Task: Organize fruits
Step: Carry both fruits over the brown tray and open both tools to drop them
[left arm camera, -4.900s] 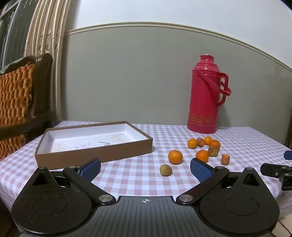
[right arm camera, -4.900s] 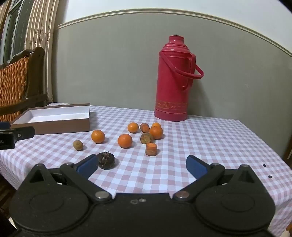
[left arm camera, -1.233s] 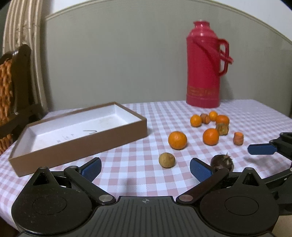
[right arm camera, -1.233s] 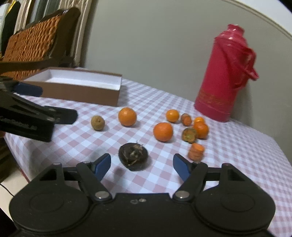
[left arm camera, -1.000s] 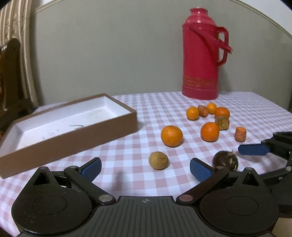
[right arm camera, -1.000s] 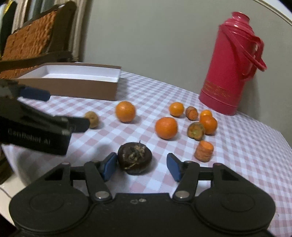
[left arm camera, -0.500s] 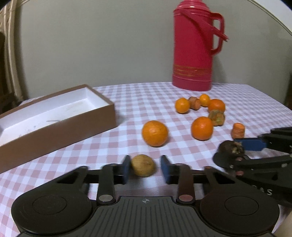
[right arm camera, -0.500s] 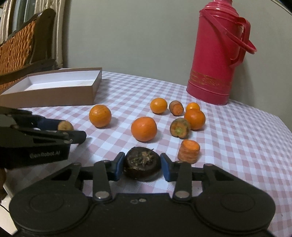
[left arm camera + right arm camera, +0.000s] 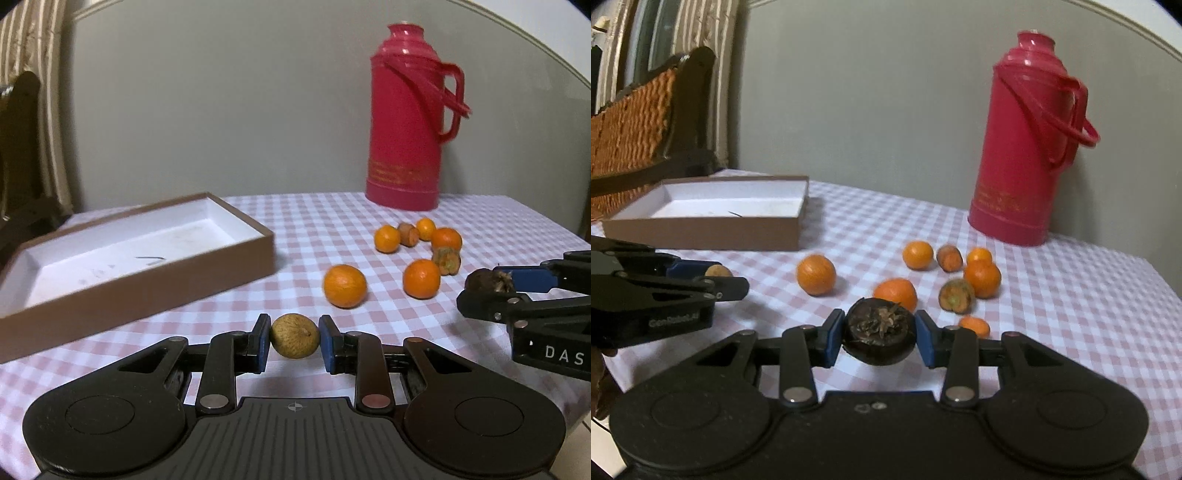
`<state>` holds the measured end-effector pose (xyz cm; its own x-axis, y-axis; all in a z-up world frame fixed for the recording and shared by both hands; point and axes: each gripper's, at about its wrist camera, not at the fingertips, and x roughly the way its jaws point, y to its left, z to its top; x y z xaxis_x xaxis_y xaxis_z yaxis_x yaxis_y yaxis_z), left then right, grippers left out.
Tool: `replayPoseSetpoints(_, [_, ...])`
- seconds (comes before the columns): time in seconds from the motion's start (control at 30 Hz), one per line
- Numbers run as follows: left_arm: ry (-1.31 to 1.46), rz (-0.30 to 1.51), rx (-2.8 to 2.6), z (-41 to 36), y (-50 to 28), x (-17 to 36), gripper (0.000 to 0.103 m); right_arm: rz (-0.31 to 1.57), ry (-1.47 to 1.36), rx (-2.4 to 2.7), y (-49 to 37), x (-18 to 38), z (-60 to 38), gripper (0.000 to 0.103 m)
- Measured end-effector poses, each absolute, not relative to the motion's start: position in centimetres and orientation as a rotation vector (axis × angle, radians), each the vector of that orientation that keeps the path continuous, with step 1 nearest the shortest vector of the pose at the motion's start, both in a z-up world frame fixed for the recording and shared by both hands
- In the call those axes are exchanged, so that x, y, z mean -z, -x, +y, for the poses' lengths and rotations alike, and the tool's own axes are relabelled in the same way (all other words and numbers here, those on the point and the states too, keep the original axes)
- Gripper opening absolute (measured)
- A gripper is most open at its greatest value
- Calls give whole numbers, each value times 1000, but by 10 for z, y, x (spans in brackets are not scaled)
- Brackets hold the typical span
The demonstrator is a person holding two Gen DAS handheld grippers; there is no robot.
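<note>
Okay, left gripper (image 9: 294,343) pinches the small tan fruit (image 9: 294,335); right gripper (image 9: 879,336) clamps the dark mangosteen (image 9: 880,336). Lift both gently, then lower inside the brown box (image 9: 155,280); don't squeeze harder.

Five oranges (image 9: 816,274) lie ahead of the tongs, with three carrot pieces (image 9: 949,257), one tan fruit (image 9: 294,335) and one dark fruit (image 9: 880,331) between pads, one box (image 9: 147,284) leftward, one red thermos (image 9: 1027,144) beyond.

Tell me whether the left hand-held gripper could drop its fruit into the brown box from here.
Probably yes. The left hand-held gripper is shut on the tan fruit, and the open brown box lies just ahead to its left with only bare checked tablecloth between.
</note>
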<state>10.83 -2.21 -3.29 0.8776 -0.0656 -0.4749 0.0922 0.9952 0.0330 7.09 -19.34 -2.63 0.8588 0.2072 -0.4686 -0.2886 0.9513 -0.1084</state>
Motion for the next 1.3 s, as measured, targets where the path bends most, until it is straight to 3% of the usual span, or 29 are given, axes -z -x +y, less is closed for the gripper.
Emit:
replayPoseSetpoints(0.83, [-10,350,-208,116,-57,-15,28,311,215,-545,-64,-23,-68,32])
replayPoseSetpoints(1.3, [39,317,-313,170,-77,-21,28,293,230,-544,-97,-28,-43,32])
